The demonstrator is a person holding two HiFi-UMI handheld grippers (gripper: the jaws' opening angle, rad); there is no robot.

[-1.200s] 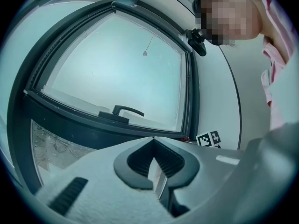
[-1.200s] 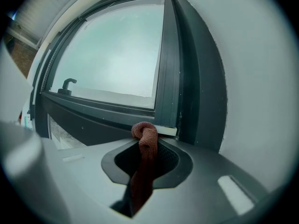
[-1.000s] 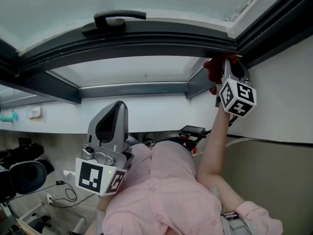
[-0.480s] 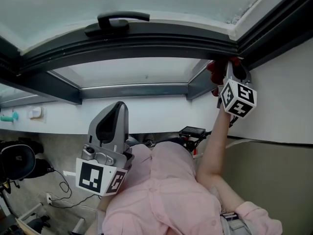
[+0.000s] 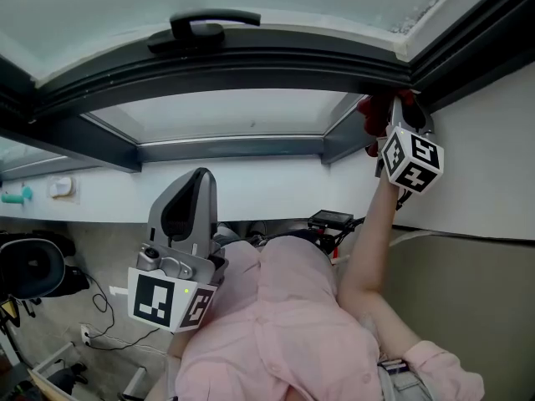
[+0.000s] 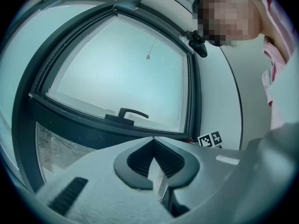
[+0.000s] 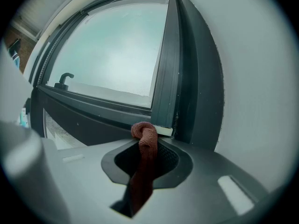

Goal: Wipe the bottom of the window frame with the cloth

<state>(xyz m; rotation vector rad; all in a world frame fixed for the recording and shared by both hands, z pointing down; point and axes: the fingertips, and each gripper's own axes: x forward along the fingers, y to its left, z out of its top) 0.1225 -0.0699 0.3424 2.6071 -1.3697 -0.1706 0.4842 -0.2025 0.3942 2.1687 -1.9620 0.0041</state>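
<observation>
Two tools in view, one in each of your hands.

Your right tool (image 7: 148, 146): the jaws are pinching a dark red woven cloth (image 7: 145, 141). A strip of it runs down between the jaws, and a bunched, rounded end pokes out past the tips. That end sits at the right-hand corner of the dark grey metal window frame (image 7: 164, 85), where the upright member meets the lower rail. It is just beside a small pale strip (image 7: 165, 131) at the foot of the frosted glass (image 7: 117, 50). The right gripper view does not settle whether the cloth presses on the frame or stops just short.

Head view: your right arm is raised to that same corner. The cloth shows red between tool and frame, up against the dark rail. The marker cube (image 5: 411, 164) hangs just under it, beside the white wall (image 5: 493, 165).

Your left tool (image 5: 194, 182): held low, close to your pink shirt (image 5: 284, 324) and well apart from the frame, pointing toward the glass. In the left gripper view its jaws are pressed together with nothing between them.

One black lever handle (image 5: 209, 28) sits on the lower rail, left of centre and well apart from the cloth.
</observation>
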